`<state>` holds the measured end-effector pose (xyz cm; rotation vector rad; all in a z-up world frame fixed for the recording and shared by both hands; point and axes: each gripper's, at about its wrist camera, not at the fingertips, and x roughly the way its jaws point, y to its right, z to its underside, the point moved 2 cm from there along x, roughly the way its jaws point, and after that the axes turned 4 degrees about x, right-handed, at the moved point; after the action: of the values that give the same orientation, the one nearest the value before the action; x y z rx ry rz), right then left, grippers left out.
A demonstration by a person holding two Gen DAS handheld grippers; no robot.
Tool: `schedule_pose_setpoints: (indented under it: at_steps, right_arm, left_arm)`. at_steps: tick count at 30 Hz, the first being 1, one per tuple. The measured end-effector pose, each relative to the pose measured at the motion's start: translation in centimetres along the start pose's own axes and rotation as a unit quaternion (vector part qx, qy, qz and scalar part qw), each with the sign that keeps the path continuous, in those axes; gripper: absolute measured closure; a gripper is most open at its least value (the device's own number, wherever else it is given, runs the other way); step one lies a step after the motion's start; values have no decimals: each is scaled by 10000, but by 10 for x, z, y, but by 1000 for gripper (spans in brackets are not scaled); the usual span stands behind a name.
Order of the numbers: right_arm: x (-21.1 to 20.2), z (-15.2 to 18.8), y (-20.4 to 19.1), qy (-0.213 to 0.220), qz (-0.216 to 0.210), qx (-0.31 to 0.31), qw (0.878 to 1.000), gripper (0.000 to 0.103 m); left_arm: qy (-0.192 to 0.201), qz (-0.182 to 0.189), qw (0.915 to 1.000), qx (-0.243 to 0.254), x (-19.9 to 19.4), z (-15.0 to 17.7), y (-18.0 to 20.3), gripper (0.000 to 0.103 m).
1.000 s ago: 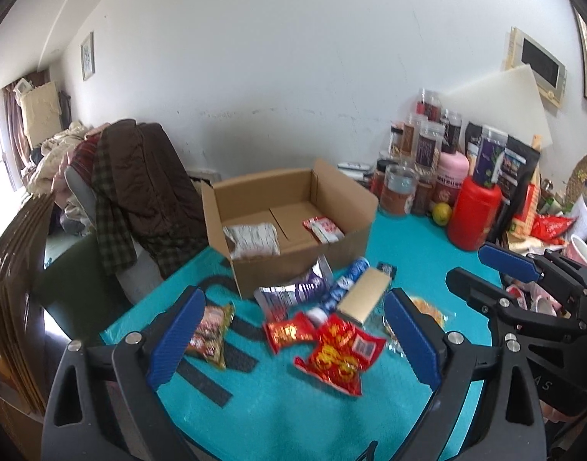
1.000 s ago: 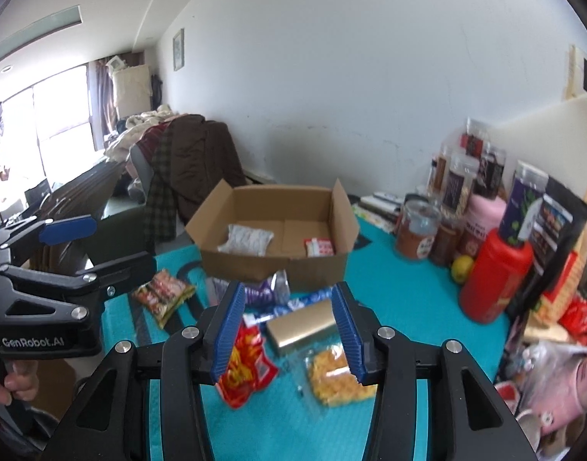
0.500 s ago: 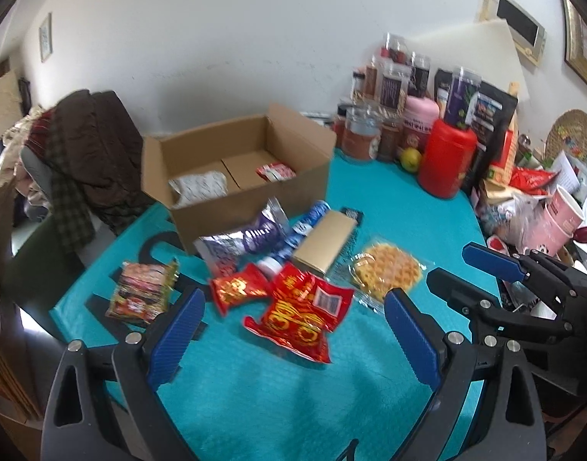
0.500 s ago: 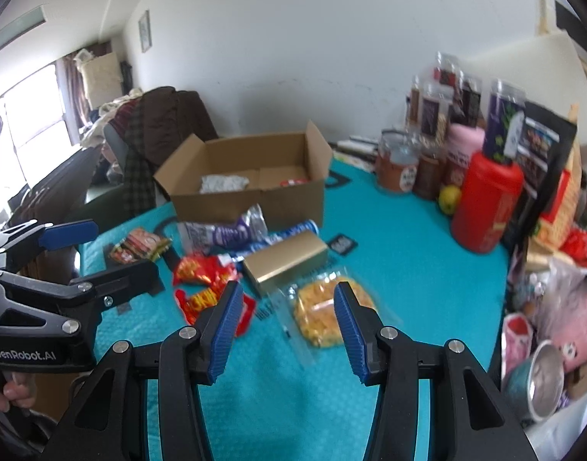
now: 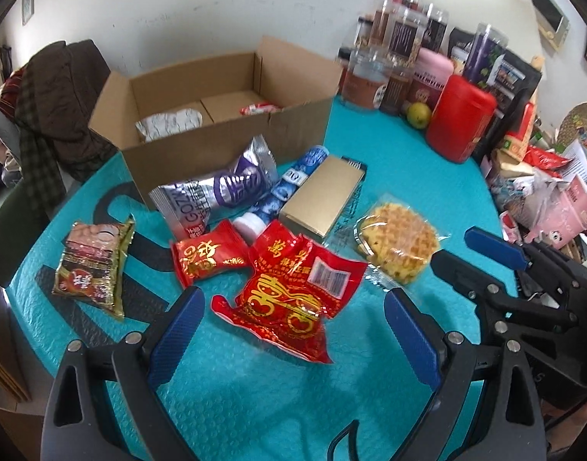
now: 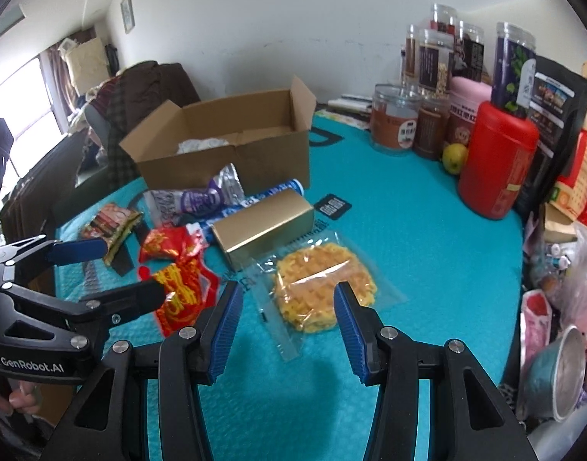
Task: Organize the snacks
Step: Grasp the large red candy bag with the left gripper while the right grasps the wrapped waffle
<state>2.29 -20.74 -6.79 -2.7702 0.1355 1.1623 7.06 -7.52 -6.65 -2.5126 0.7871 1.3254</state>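
An open cardboard box (image 5: 232, 142) (image 6: 232, 161) stands at the back of the teal table and holds a white packet (image 5: 170, 125) and a small red packet (image 5: 260, 108). In front lie a purple-silver packet (image 5: 216, 192), a blue tube (image 5: 281, 192), a gold box (image 5: 324, 199) (image 6: 262, 223), a bagged waffle (image 5: 397, 242) (image 6: 324, 288), two red packets (image 5: 293, 296) (image 5: 209, 257) and a brown packet (image 5: 93, 265). My left gripper (image 5: 293, 338) is open just short of the big red packet. My right gripper (image 6: 285, 326) is open, with the waffle between its tips.
Jars, a red canister (image 5: 460, 123) (image 6: 496, 165) and a green fruit (image 6: 454, 157) line the back right. Bags, a pink carton and a metal cup (image 6: 562, 368) crowd the right edge. A chair with coats (image 5: 51, 107) stands behind the table at the left.
Both grippers have moved forward and tilted down toward the snacks. The red packet and the waffle now lie close to the fingertips. Nothing was grasped.
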Motion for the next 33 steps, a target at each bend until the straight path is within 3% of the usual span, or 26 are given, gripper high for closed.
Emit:
schedule_pose_setpoints:
  at_steps: [7,9,19,23,33]
  right_arm:
    - [18,-3,9,-138,135,77,9998,43]
    - [20,-3,13,-150,162,128,9997,32]
    - [41,-4,26,-399,156,245,9988,25]
    - [48,-3,27,-534,68,185,9984,0]
    - [67,-7,20,-689,-289,-339,9966,0]
  left_arm:
    - [-222,20,9997,50,25,-5,-9,7]
    - [-320,8,9995,66,32,-5,-11,7]
    - [-982,211,9949,71,74,0,-15,7]
    - [-1098,338,9934,47,82,0,-16,7]
    - [-1051,458,9933,121,79,-5,-18,7]
